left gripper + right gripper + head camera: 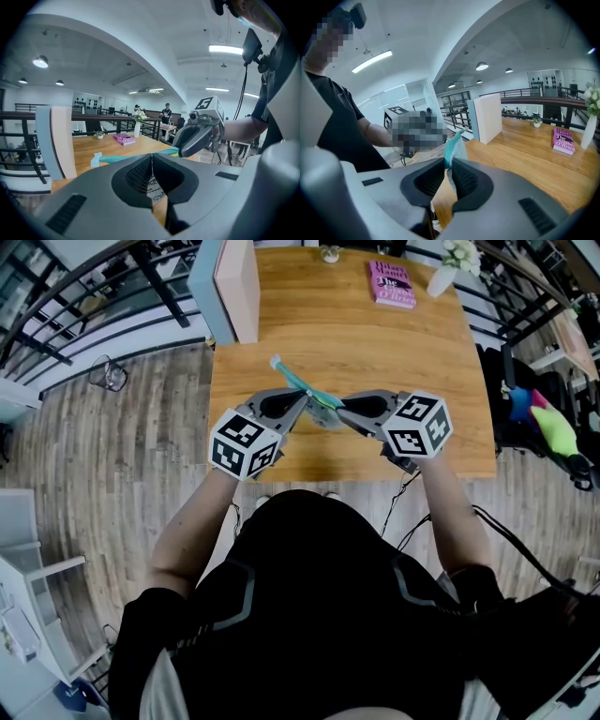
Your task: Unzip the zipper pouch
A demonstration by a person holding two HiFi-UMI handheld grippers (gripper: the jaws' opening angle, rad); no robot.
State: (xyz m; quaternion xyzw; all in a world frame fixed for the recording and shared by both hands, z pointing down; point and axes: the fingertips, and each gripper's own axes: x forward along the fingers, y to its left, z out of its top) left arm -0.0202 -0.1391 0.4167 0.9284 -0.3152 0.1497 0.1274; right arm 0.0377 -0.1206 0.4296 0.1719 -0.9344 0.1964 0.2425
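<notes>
Jaws of my left gripper [305, 402] press together on the teal zipper edge of the pouch [298, 381]; my right gripper [341, 411] clamps the pouch too, above the table [375, 352].

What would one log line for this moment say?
left tongs: shut on zipper pouch | right tongs: shut on zipper pouch | zipper pouch: over table

pouch [298, 381] between left tool [304, 401] and right tool [338, 409], book [391, 283] behind
</notes>
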